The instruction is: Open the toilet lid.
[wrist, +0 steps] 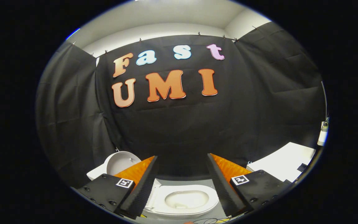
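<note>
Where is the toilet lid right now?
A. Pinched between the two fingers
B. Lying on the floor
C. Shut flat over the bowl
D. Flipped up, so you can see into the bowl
D: the lid stands raised beside the seat, the bowl shows open between the spread fingers of the gripper, and the fingers hold nothing.

Black cloth walls, white ceiling, grey floor.
</note>
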Motion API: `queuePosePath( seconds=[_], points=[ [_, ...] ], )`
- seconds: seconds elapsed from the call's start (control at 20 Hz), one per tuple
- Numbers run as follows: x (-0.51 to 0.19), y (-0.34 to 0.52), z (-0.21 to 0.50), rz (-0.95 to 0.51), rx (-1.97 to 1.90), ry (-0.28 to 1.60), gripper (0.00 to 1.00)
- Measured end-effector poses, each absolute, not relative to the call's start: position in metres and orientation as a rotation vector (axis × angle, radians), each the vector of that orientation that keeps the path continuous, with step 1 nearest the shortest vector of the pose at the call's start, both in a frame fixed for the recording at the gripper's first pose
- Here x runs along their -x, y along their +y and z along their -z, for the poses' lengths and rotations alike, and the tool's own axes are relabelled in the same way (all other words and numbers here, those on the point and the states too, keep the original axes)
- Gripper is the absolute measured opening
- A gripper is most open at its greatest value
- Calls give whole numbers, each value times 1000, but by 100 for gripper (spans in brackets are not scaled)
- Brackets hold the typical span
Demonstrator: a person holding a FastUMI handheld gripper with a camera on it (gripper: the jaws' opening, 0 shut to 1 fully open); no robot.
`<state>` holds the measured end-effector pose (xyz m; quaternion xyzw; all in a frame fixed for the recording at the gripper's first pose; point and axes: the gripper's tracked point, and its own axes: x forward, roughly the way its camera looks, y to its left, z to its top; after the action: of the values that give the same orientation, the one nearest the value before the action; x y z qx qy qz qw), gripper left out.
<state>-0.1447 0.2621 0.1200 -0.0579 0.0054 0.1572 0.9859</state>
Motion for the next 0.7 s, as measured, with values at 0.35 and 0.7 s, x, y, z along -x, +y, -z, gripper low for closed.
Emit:
queuePosePath(
  seconds=[0.35,0.7],
  points=[
    [143,251,-144,-331,113,-6,98],
    [137,236,-157,-343,11,2,98]
  ],
)
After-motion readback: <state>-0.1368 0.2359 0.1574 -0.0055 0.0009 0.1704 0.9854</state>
